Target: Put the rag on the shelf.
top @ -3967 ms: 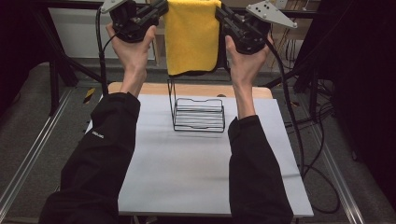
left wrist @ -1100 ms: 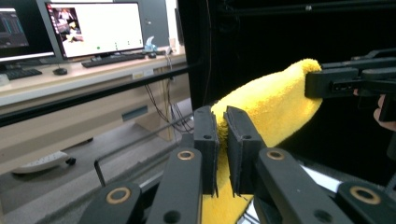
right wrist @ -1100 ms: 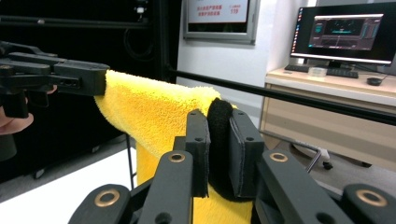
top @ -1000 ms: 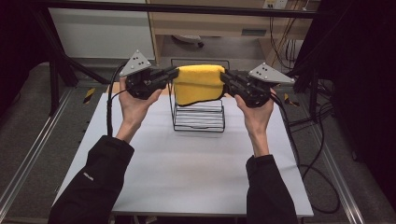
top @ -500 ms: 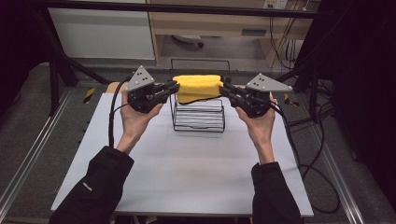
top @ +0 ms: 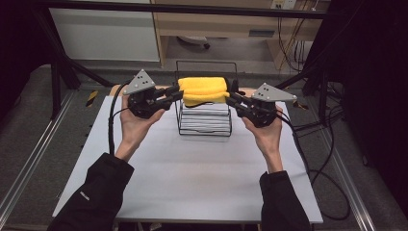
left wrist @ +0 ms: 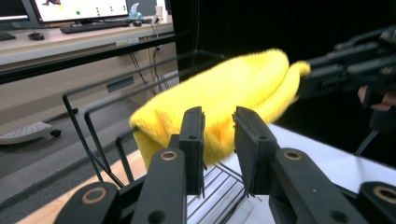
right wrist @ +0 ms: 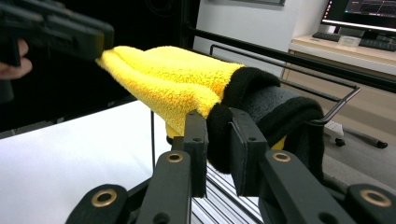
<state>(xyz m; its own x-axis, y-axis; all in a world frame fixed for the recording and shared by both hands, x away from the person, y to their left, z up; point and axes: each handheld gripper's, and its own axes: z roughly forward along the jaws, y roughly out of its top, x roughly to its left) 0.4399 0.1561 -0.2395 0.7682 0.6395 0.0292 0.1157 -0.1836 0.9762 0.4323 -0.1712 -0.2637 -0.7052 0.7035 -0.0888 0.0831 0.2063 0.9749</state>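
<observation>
Towel [top: 203, 90]: folded yellow cloth with a black edge, now lying draped over the top bar of the wire rack [top: 204, 118]; a second ago it was hanging higher and looser between the claws.
Rack: standing upright on the white counter [top: 192, 173], toward the far edge, between the two hands.
Left claw [top: 177, 94]: jaws have just been opening; in the left gripper view the towel's end [left wrist: 219, 100] is lying just beyond the tips, pads no longer pressing it.
Right claw [top: 230, 100]: jaws standing narrow, pinching the towel's black-edged end [right wrist: 219, 135] between the pads [right wrist: 243, 140].
Change: both hands are sitting lower than four seconds ago, when the towel was hanging open well above the rack.
Reading: placement is looking nearly complete; the right side is the remaining release.
Risk: an uneven release may be pulling the towel off the bar.
</observation>
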